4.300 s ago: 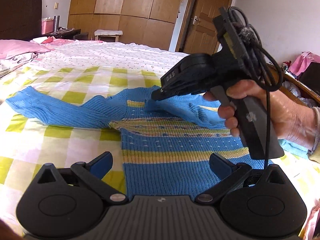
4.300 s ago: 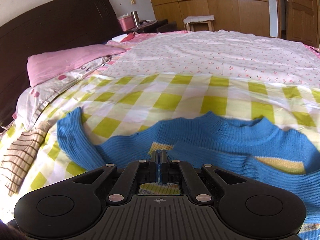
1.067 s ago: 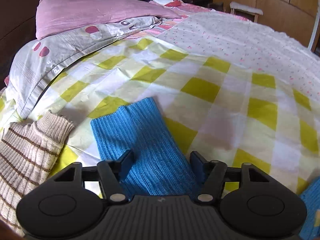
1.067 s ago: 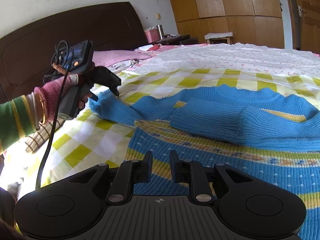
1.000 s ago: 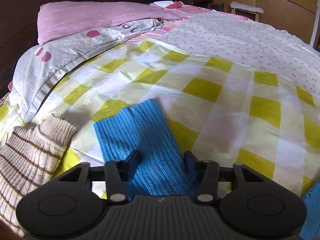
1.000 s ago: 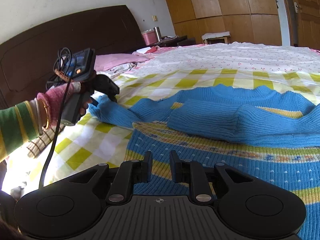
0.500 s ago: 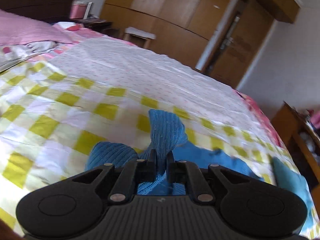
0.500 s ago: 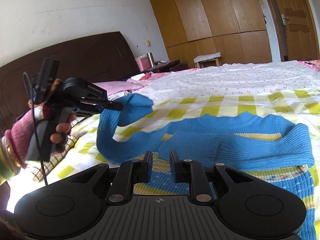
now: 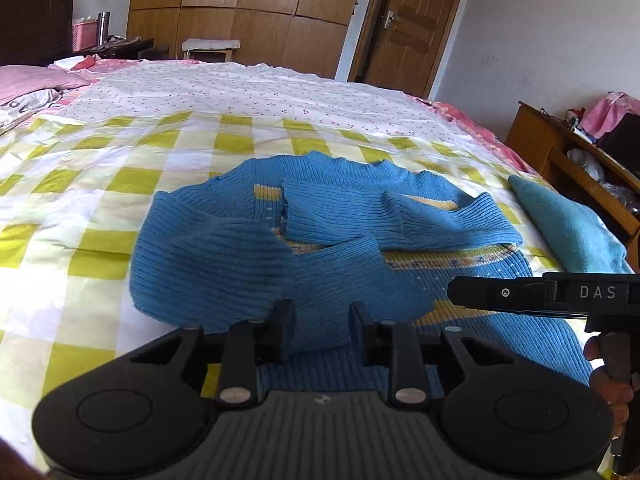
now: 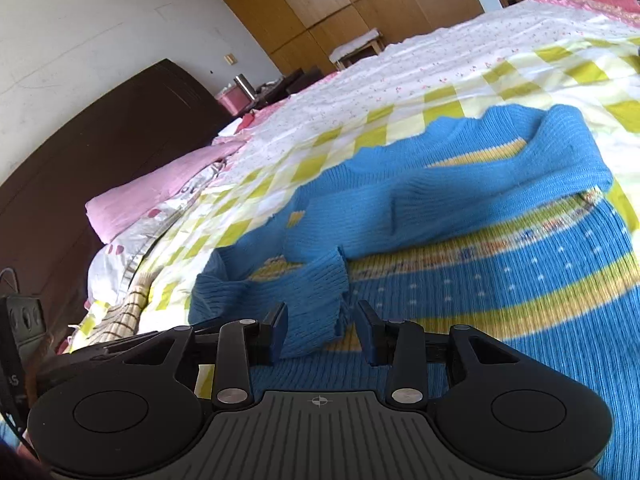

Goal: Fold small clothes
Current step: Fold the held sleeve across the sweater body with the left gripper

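Note:
A small blue knit sweater (image 9: 400, 216) with yellow stripes lies flat on the checked bed sheet (image 9: 120, 148); it also shows in the right wrist view (image 10: 520, 280). Both sleeves are folded across its chest. The left sleeve's cuff (image 9: 336, 276) lies just ahead of my left gripper (image 9: 322, 328), whose jaws stand open around the cuff's near edge without pinching it. My right gripper (image 10: 322, 332) is open too, hovering low over the same cuff (image 10: 312, 292). The right gripper (image 9: 520, 294) shows from the side in the left wrist view.
A folded teal cloth (image 9: 568, 228) lies at the bed's right edge beside a wooden cabinet (image 9: 560, 160). A striped beige knit (image 10: 124, 312) and pink pillows (image 10: 160, 192) lie toward the dark headboard (image 10: 100, 140). Wardrobes and a door stand beyond the bed.
My left gripper carried the left sleeve over the sweater's chest, laid it down and opened. My right gripper opened wider and tilted down toward the cuff.

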`<state>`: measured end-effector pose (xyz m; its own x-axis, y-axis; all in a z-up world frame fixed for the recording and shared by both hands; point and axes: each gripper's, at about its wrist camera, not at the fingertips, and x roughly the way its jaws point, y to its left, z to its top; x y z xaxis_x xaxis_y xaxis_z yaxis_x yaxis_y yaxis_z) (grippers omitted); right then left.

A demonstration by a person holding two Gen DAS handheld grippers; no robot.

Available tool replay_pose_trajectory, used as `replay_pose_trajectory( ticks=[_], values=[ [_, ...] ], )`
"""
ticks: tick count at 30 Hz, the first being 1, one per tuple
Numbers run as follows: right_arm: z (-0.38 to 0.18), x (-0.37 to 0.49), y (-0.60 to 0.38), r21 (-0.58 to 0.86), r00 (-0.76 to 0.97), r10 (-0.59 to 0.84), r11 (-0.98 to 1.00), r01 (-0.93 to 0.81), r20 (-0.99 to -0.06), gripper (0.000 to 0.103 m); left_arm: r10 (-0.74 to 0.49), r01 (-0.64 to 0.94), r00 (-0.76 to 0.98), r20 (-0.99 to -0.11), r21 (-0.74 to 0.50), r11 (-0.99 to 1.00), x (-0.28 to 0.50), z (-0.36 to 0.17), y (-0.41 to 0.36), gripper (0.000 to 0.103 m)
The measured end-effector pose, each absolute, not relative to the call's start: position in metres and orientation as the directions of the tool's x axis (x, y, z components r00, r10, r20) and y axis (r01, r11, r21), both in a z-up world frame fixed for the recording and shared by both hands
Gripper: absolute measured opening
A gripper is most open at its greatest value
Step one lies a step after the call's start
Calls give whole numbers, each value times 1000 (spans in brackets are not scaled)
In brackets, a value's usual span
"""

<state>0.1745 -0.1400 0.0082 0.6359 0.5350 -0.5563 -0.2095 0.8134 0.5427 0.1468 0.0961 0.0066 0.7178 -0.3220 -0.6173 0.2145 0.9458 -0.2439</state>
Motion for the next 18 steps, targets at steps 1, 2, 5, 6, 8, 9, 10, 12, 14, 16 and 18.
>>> replay_pose_trajectory(
  ticks=[1, 2, 5, 6, 8, 9, 10, 12, 14, 16, 18],
  values=[
    [5, 173, -139, 550, 631, 532, 813, -192, -565, 38, -318, 210, 727, -609, -244, 947, 142, 5, 99, 37],
    [2, 173, -138, 559, 626, 532, 809, -179, -569, 38, -311, 203, 738, -598, -242, 949, 137, 4, 102, 37],
    [-8, 174, -131, 583, 615, 529, 801, -134, -585, 38, -302, 186, 764, -570, -253, 949, 127, 0, 113, 38],
    [-11, 176, -127, 592, 613, 529, 797, -121, -587, 38, -305, 190, 765, -567, -254, 948, 125, 1, 116, 38],
    [-15, 180, -120, 617, 610, 542, 780, -107, -578, 38, -303, 202, 774, -556, -238, 950, 124, 3, 120, 38],
    [-17, 182, -116, 622, 612, 541, 776, -100, -577, 38, -302, 206, 781, -547, -231, 951, 123, 4, 121, 38],
    [-18, 184, -112, 623, 615, 539, 777, -97, -576, 38, -306, 211, 785, -539, -233, 949, 122, 5, 123, 39],
    [-20, 188, -104, 614, 622, 523, 785, -83, -583, 38, -317, 215, 786, -530, -245, 945, 123, 6, 128, 39],
    [-22, 191, -99, 615, 626, 511, 786, -63, -589, 37, -321, 217, 785, -530, -250, 944, 123, 5, 131, 39],
    [-21, 193, -97, 608, 630, 497, 792, -49, -597, 22, -321, 215, 786, -529, -254, 943, 124, 4, 133, 39],
    [-17, 195, -95, 600, 629, 487, 799, -41, -605, 11, -322, 211, 788, -525, -262, 942, 124, 5, 136, 40]
  ],
)
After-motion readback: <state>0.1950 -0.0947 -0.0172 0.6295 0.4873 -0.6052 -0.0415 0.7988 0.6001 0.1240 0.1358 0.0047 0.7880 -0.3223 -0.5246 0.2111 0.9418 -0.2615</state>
